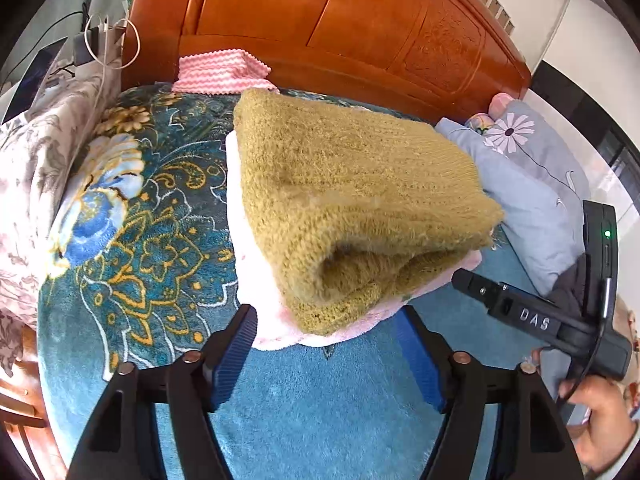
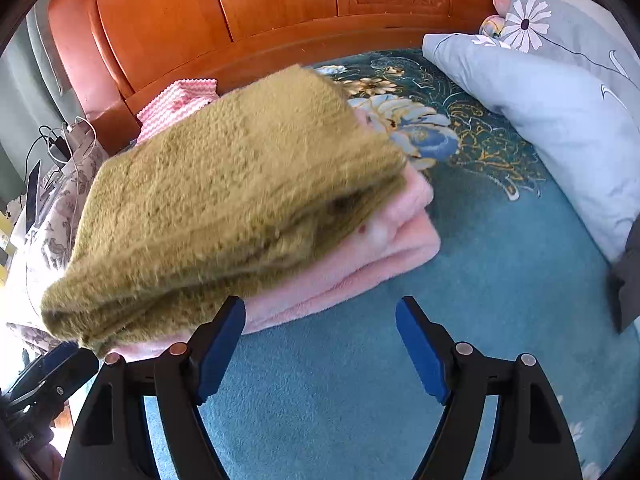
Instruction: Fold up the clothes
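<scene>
A folded olive-green knit sweater (image 1: 352, 200) lies on top of a folded pink fleece garment (image 1: 280, 320) on the teal floral bedspread (image 1: 160, 220). My left gripper (image 1: 330, 320) is open and empty, its tips just in front of the stack's near edge. The right gripper's body (image 1: 532, 320) shows at the right of that view, near the stack's right corner. In the right wrist view the sweater (image 2: 224, 200) and pink garment (image 2: 360, 264) lie ahead on the left. My right gripper (image 2: 320, 312) is open and empty beside the pink edge.
An orange wooden headboard (image 1: 340, 20) stands behind the stack. A pink zigzag cloth (image 1: 220, 72) lies against it. Grey-blue flower pillows (image 1: 532, 184) sit at the right, also in the right wrist view (image 2: 560, 120). A floral cover with cables (image 1: 52, 120) is at the left.
</scene>
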Available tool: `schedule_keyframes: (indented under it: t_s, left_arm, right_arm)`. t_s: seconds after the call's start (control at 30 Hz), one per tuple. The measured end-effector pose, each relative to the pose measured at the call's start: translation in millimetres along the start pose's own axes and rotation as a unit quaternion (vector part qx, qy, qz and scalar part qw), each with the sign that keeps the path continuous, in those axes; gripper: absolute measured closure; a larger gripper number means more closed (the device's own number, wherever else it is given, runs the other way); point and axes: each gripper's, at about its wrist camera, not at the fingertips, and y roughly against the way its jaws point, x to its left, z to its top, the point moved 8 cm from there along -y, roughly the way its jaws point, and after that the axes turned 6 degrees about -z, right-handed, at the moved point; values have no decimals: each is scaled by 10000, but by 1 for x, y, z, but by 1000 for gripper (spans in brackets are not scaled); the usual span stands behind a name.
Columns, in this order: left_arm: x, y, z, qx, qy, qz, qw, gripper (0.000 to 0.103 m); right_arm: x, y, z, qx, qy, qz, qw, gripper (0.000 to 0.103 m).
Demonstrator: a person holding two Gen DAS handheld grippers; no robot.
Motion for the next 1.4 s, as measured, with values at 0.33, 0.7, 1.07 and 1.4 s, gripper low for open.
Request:
schedule_keyframes:
  t_s: [0.33,0.7,1.07,1.4]
  left_arm:
    - [5,-18,-15,-444,45,581,9973,0]
    - [-13,-26,-6,-909,-265,928,9912,0]
    - [-21,-37,-3,-1155,125,1234,9855,0]
    - [-21,-44,-16,-1080,-30,1400,9842,0]
  right_arm:
    - [14,-18,-23,-822,640,-476,9934,7]
    - [10,-27,-15,-1208,1104,-716,9839,7]
    - [-8,-39,5,-1309,1693,-614,9749,7]
    - [-9,-50,9,-1401,1677,-535,9744,7]
